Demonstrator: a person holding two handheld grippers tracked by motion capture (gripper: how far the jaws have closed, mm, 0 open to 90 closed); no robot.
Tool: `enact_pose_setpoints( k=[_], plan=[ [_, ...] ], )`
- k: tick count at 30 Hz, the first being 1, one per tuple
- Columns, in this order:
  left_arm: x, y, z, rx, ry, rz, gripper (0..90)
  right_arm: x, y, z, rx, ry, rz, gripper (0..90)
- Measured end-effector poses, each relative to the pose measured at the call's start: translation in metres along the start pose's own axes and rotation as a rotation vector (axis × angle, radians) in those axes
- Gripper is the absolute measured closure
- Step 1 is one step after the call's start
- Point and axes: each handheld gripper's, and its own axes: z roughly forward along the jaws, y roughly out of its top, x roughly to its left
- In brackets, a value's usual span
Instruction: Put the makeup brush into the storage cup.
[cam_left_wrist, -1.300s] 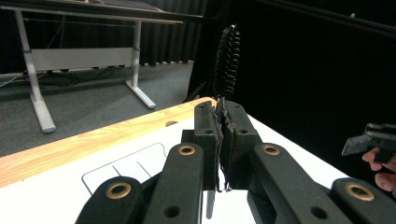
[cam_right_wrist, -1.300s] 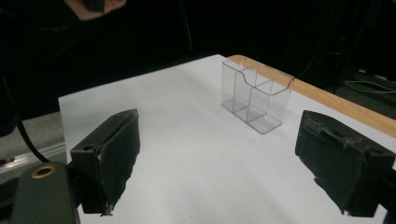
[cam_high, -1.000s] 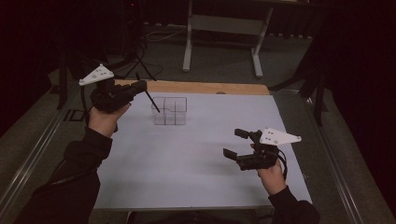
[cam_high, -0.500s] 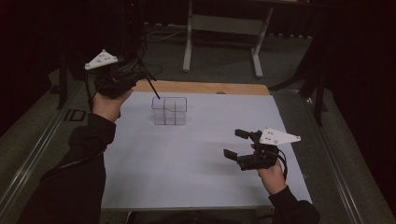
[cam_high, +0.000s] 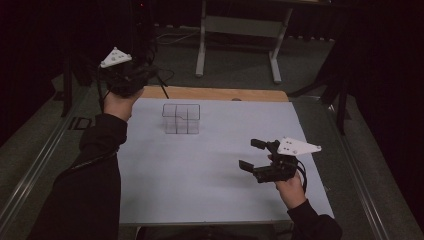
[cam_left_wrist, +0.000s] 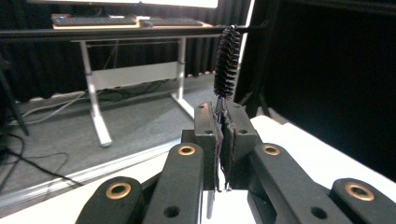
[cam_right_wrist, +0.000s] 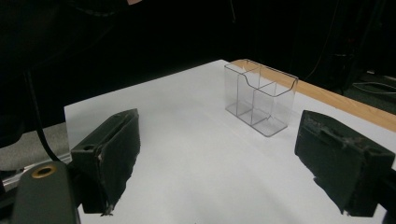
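Observation:
A clear plastic organizer (cam_high: 181, 119) with several compartments stands on the white sheet (cam_high: 200, 175), toward the far side. My left gripper (cam_high: 146, 76) is raised over the table's far left corner, left of the organizer and apart from it. It is shut on a thin black bristle brush (cam_high: 162, 89). In the left gripper view the brush (cam_left_wrist: 227, 60) stands up from between the closed pads (cam_left_wrist: 223, 126). My right gripper (cam_high: 252, 155) hovers low at the near right, open and holding nothing. In the right gripper view the organizer (cam_right_wrist: 260, 95) shows beyond the wide-apart jaws.
A wooden strip (cam_high: 220, 94) runs along the table's far edge. Beyond it on the dark floor stands a white-legged desk frame (cam_high: 239, 27). Metal rails (cam_high: 35, 165) border the table on both sides.
My left gripper has risen and drawn back toward the far left corner, carrying the brush away from the organizer. The right gripper has stayed put.

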Motion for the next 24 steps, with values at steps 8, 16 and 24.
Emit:
enact_pose_setpoints(
  k=[8, 16, 24],
  plan=[
    [0.004, -0.010, 0.013, 0.011, 0.022, -0.004, 86.4, -0.001, 0.000, 0.001, -0.002, 0.002, 0.003, 14.0],
    [0.010, -0.026, 0.031, 0.044, 0.047, -0.020, 86.4, -0.002, -0.001, 0.001, 0.002, 0.005, 0.009, 14.0],
    [0.011, -0.039, 0.044, 0.075, 0.058, -0.034, 86.4, -0.003, -0.002, 0.001, 0.005, 0.006, 0.007, 14.0]
  ],
)
